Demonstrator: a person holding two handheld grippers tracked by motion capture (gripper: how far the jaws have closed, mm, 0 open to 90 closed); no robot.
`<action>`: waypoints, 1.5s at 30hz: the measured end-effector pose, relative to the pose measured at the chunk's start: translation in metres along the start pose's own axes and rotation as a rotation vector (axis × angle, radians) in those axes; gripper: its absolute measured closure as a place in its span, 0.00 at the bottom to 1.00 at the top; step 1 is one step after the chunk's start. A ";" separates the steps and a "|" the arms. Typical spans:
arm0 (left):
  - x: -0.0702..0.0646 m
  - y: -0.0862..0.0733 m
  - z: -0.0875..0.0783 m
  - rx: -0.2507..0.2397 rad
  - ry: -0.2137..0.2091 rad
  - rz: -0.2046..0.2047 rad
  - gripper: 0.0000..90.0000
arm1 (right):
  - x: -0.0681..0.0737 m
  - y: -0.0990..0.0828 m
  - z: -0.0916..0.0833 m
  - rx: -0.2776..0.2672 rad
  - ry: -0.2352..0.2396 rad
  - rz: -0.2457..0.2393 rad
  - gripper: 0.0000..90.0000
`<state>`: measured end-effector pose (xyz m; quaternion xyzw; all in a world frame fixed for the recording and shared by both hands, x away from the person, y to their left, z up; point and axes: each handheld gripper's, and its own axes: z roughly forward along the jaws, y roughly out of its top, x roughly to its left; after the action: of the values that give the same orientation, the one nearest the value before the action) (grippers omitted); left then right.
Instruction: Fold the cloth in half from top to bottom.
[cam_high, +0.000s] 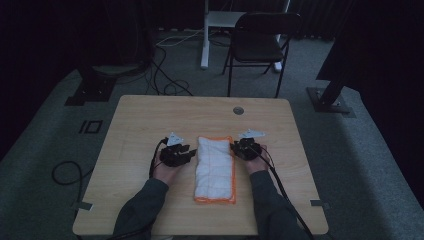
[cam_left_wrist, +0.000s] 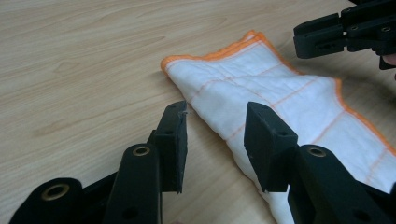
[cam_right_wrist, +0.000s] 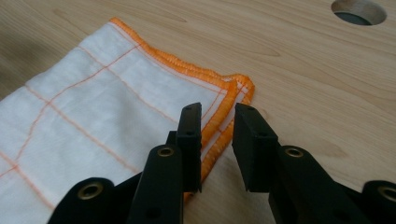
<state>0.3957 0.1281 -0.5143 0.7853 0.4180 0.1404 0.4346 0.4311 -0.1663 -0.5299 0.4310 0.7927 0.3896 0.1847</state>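
A white cloth (cam_high: 215, 167) with an orange hem and thin orange lines lies folded into a long strip in the middle of the wooden table (cam_high: 140, 125). My left gripper (cam_high: 191, 152) sits at the cloth's left side near its far end. Its jaws stand wide apart in the left gripper view (cam_left_wrist: 215, 112), straddling the cloth's (cam_left_wrist: 280, 88) folded left edge without touching it. My right gripper (cam_high: 234, 148) is at the far right corner. In the right gripper view its jaws (cam_right_wrist: 218, 109) stand narrowly apart over the orange hem of the cloth (cam_right_wrist: 93, 102), with no pad pressing on it.
A round cable hole (cam_high: 238, 110) sits in the table beyond the cloth, also seen as a hole (cam_right_wrist: 358, 11) in the right gripper view. A black folding chair (cam_high: 260, 42) and a white desk leg (cam_high: 205, 35) stand on the carpet behind the table. Cables lie on the floor.
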 end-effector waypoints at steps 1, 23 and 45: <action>-0.001 0.000 0.002 0.000 -0.001 0.000 0.67 | -0.001 0.000 0.002 0.003 0.000 0.006 0.79; 0.004 0.010 0.043 0.042 0.015 -0.019 0.63 | -0.011 0.014 0.028 0.023 -0.038 0.023 1.00; 0.016 0.017 0.066 0.094 0.054 -0.092 0.66 | -0.010 0.014 0.036 0.057 -0.002 0.079 0.77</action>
<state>0.4534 0.0981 -0.5414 0.7806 0.4714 0.1216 0.3921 0.4665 -0.1538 -0.5420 0.4673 0.7857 0.3734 0.1577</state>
